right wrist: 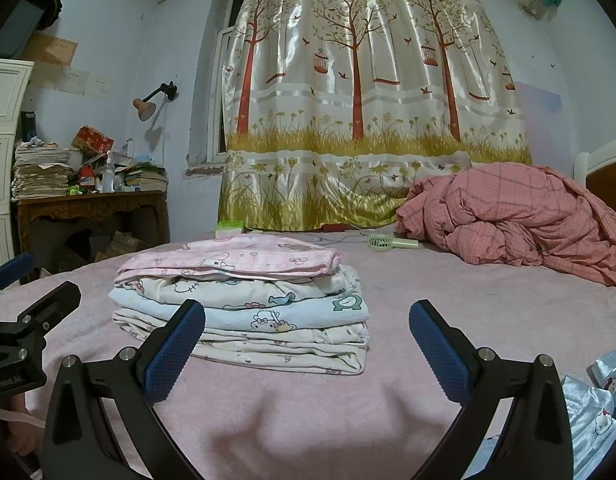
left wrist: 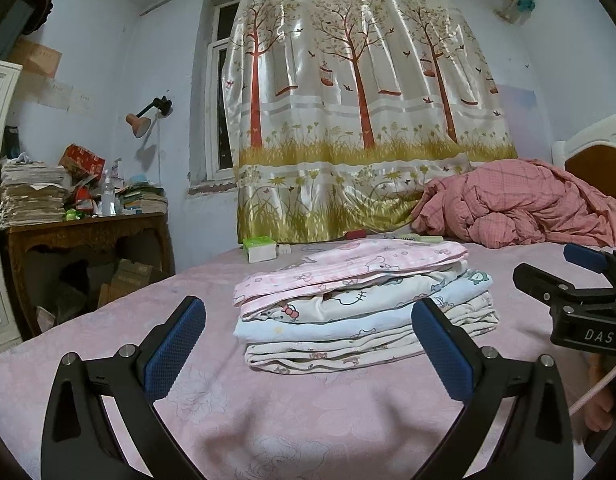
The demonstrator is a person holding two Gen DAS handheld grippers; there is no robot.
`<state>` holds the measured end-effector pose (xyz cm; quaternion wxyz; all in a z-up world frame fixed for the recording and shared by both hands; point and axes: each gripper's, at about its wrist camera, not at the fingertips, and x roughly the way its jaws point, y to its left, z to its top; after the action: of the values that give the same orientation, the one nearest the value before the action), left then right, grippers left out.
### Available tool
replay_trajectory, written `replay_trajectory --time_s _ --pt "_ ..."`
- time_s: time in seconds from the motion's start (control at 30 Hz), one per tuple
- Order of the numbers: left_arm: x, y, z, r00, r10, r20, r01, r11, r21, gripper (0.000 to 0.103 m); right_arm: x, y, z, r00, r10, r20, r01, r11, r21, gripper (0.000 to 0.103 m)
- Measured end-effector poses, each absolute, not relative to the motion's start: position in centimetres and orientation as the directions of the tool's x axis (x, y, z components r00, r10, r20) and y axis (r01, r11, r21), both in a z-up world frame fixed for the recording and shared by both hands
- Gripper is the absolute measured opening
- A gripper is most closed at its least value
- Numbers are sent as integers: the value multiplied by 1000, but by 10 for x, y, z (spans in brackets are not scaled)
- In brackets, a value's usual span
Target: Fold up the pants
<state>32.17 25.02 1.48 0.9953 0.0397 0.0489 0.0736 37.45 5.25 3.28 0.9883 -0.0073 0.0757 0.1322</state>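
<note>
We are holding the left claw (left wrist: 308, 344) and the right claw (right wrist: 307, 342) wide open — both empty, touching nothing. The folded pants (left wrist: 359, 304) are lying stacked on the bed (left wrist: 308, 420), just ahead.

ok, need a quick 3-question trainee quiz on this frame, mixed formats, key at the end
1. True or false: the left gripper is shut on a garment.
2. Which piece lies on top of the stack? A) the pink one B) the pale blue one C) the quilt
3. Fill in: the small green fan lies on the bed, between the stack and the ____.

Key: 1 false, both it and the right gripper are open and hold nothing. 2 A. 3 quilt.
</note>
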Motion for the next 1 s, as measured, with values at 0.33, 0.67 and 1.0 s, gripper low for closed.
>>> replay_trajectory --time_s 0.33,0.67,1.0 --pt "325 255 16 980 163 -114 -156 985 69 102 376 50 33 952 261 -161 -263 965 7 102" --pt "327 257 15 979 162 -121 -155 985 71 102 376 48 32 952 260 -164 -262 965 6 102" --pt "327 257 15 979 162 -123 -154 985 72 102 377 49 32 951 260 -166 -263 965 5 102"
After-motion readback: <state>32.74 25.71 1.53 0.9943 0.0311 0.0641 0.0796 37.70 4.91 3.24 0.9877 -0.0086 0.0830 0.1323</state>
